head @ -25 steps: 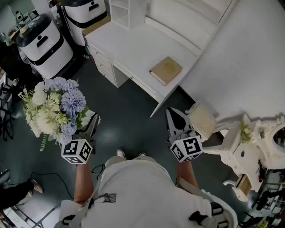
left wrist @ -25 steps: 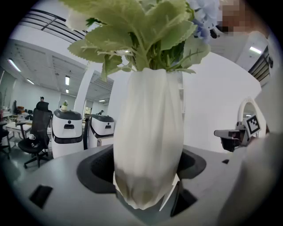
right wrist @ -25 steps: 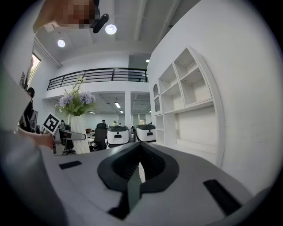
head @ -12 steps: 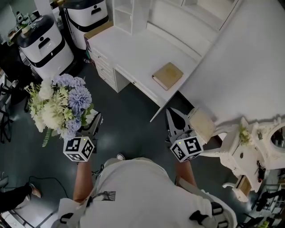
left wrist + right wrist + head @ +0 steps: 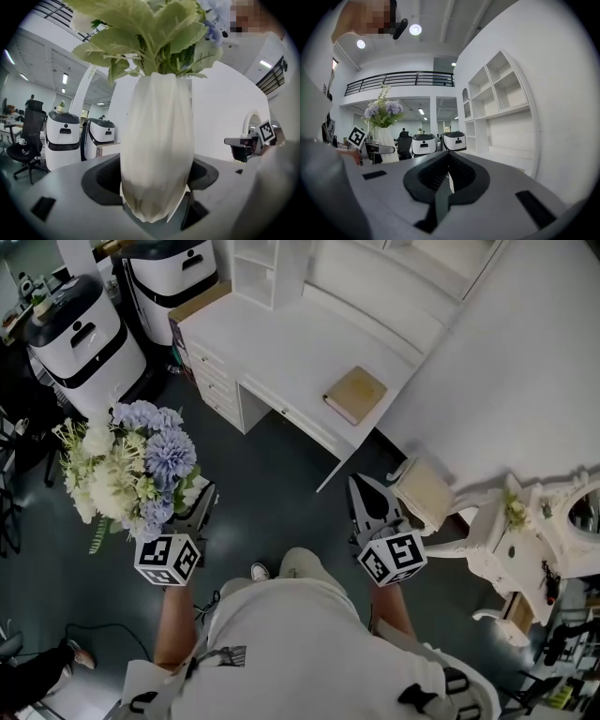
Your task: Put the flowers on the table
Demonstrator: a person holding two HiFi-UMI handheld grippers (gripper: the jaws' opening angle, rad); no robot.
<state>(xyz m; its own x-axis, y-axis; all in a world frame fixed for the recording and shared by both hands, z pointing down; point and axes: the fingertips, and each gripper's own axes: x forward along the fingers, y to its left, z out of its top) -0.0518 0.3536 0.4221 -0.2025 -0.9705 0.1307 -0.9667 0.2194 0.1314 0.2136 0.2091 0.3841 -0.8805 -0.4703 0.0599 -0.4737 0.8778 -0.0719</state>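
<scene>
The dark floor (image 5: 272, 484) fills most of the head view. A big white table (image 5: 281, 343) stands at the top, against a white wall (image 5: 525, 362). It has drawers on its left side and a small white shelf (image 5: 255, 268) on its back corner. Two white machines (image 5: 77, 338) with black bands stand to the left of the table.

The person (image 5: 300, 652) stands on the floor and looks down, well apart from the table. A white chair (image 5: 427, 493) with a tan seat stands just to the right of the person's right arm.

The flowers (image 5: 127, 470) are a big bunch of blue, white and pale green blooms. They sit in a tall white vase (image 5: 157, 150). The vase is up in the air over the floor, on the person's left, not on the table.

The left hand-held gripper (image 5: 195, 512) is clamped on the lower part of the vase, and the vase stands upright between its jaws. The right hand-held gripper (image 5: 364, 491) has its jaws together with nothing in them. It points toward the table.

A thin tan book (image 5: 354, 395) lies flat near the front edge of the table.
</scene>
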